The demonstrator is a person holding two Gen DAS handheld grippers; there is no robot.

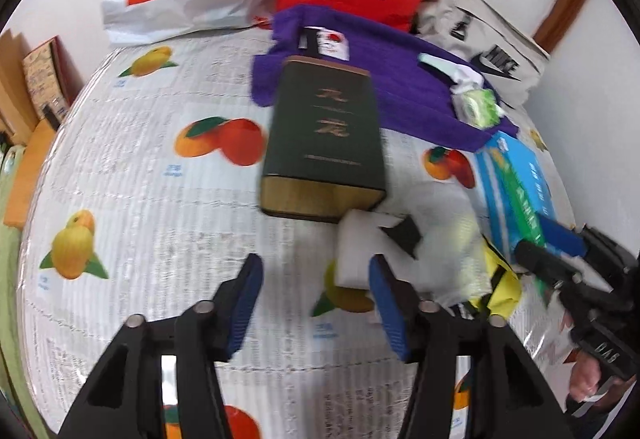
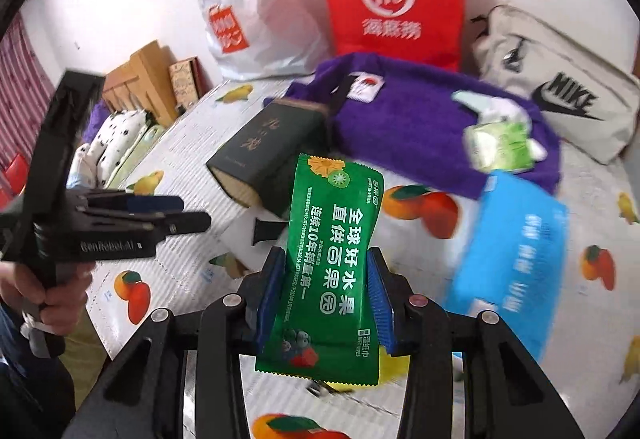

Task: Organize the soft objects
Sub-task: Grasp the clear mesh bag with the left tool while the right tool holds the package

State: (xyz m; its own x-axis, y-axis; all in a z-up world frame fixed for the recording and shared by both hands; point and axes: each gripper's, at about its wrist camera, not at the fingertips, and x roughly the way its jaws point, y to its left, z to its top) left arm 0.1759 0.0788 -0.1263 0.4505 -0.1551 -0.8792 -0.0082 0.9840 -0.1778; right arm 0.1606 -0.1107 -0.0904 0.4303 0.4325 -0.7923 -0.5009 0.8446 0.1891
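On the fruit-print tablecloth [image 1: 132,175], the left gripper [image 1: 316,303] hung with its jaws apart and nothing between them, just short of a white foam block [image 1: 356,243]. Beyond lay a dark green box [image 1: 324,139] and a purple towel [image 1: 404,79]. To the right, the right gripper [image 2: 326,299] was clenched on a green wet-wipes packet [image 2: 332,259], lifted above the cloth beside a blue tissue pack [image 2: 516,251].

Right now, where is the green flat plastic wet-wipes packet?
In the right wrist view, the green flat plastic wet-wipes packet is clamped upright in the right claw, held above the fruit-print tablecloth, in front of the dark green rectangular box.
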